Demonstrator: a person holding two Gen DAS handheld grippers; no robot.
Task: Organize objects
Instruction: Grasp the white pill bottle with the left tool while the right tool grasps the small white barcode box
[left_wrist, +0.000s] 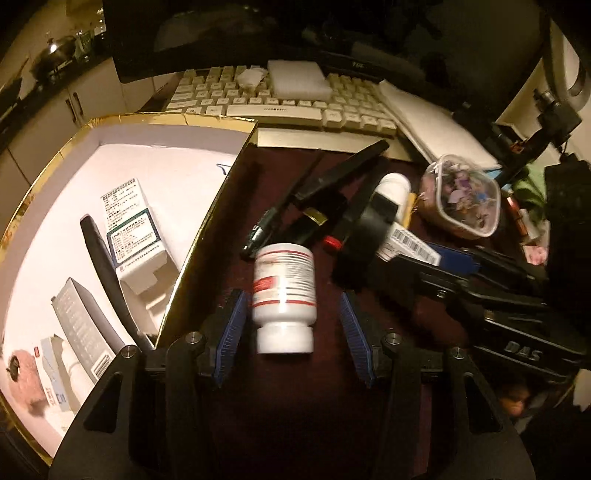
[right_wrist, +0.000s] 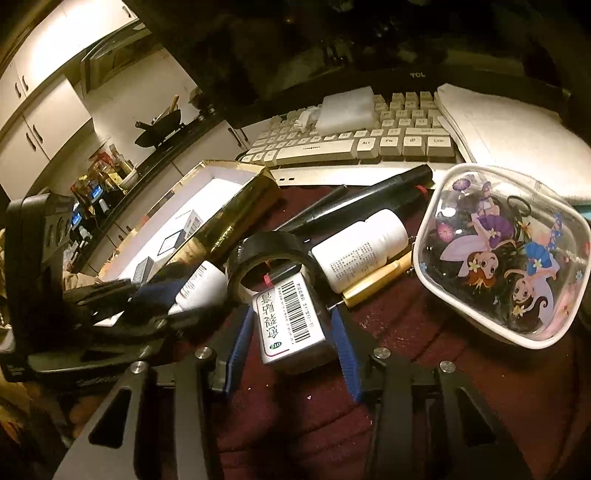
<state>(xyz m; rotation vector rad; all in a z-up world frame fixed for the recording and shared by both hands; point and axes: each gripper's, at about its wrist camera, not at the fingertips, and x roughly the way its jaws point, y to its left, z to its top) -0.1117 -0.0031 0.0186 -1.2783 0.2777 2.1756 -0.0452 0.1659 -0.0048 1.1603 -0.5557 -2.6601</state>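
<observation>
A gold-rimmed box (left_wrist: 122, 122) had been set at the left to collect the clutter. A white bottle (left_wrist: 283, 291) lay between the left gripper (left_wrist: 291, 325)'s open jaws, ungripped. A barcoded packet (right_wrist: 291, 321) was flanked closely by the right gripper (right_wrist: 291, 336)'s pads; contact could not be told. Both grippers were angled steeply downward.

Each hand-held gripper (left_wrist: 291, 321) has black angular arms, silver screws and ribbed blue pads (right_wrist: 346, 350).
</observation>
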